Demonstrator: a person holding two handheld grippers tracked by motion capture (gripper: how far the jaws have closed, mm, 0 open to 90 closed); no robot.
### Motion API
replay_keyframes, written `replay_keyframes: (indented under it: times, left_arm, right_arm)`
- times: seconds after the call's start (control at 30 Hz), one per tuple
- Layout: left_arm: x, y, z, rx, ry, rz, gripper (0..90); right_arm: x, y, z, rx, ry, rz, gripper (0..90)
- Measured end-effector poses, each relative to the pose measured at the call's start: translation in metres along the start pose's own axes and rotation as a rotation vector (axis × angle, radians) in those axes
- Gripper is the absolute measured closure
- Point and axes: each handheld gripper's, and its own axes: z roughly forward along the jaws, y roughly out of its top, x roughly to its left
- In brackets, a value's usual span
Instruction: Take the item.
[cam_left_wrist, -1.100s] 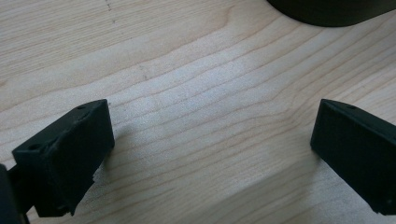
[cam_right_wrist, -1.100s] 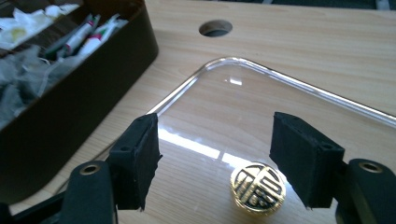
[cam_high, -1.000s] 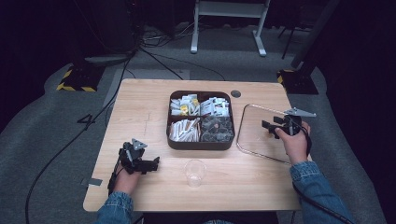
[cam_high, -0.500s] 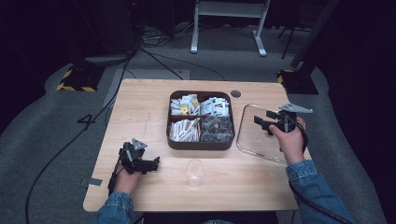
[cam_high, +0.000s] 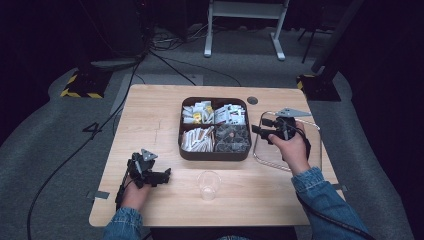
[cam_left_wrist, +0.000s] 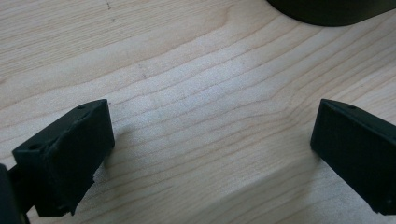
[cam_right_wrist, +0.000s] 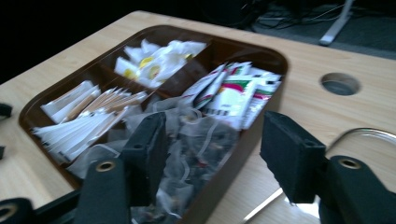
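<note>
On a light wooden table (cam_high: 150, 115) in a dark room, the right gripper (cam_high: 263, 131) is hovering level at the brown compartment tray (cam_high: 214, 155), its empty jaws just closing toward the clear tea bags (cam_right_wrist: 196, 154); packet print is unreadable. The left gripper (cam_high: 165, 175) is resting wide open, empty, near a clear cup (cam_high: 208, 184).

A recording studio or lab space, by the look of it: dark all round, with one lit wooden table (cam_high: 150, 125) standing on grey carpet (cam_high: 65, 150). Beyond the right gripper (cam_high: 257, 131), past the table's far edge, black cables (cam_high: 170, 60) run loose over the floor beside the white legs of a stand (cam_high: 245, 30). Out past the left gripper (cam_high: 167, 173), yellow-and-black hazard tape (cam_high: 80, 92) marks a heavy base, and a number is taped on the carpet (cam_high: 92, 129).
</note>
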Motion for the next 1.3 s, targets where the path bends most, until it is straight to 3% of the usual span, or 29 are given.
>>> replay_keyframes:
  times: [0.1, 0.3, 0.37, 0.5, 0.67, 0.77, 0.97, 1.13, 1.3]
  left_arm:
    - [0.0, 0.0, 0.0, -0.002, -0.001, 0.0, 0.0]
    - [0.0, 0.0, 0.0, 0.0, 0.0, 0.001, 0.0]
    - [0.0, 0.0, 0.0, 0.0, 0.0, 0.001, 0.0]
    - [0.0, 0.0, 0.0, 0.0, 0.0, 0.002, 0.0]
    - [0.0, 0.0, 0.0, 0.0, 0.0, 0.002, 0.0]
    - [0.0, 0.0, 0.0, 0.0, -0.001, 0.003, 0.0]
    - [0.0, 0.0, 0.0, 0.001, -0.001, 0.004, 0.0]
    - [0.0, 0.0, 0.0, 0.001, -0.002, 0.004, 0.0]
    - [0.0, 0.0, 0.0, 0.001, -0.002, 0.004, 0.0]
  right_arm:
    - [0.01, 0.0, 0.01, 0.025, 0.03, -0.024, 49.9]
    - [0.028, 0.002, 0.029, 0.05, 0.043, -0.095, 54.0]
    - [0.03, 0.002, 0.034, 0.052, 0.059, -0.098, 54.6]
    - [0.034, 0.001, 0.045, 0.055, 0.062, -0.126, 54.9]
    - [0.037, -0.002, 0.056, 0.106, 0.06, -0.103, 53.8]
    - [0.041, -0.005, 0.064, 0.124, 0.082, -0.127, 54.0]
    - [0.047, -0.007, 0.078, 0.168, 0.059, -0.181, 53.3]
    - [0.048, -0.011, 0.089, 0.216, 0.064, -0.181, 52.0]
    - [0.048, -0.014, 0.093, 0.248, 0.047, -0.191, 60.0]
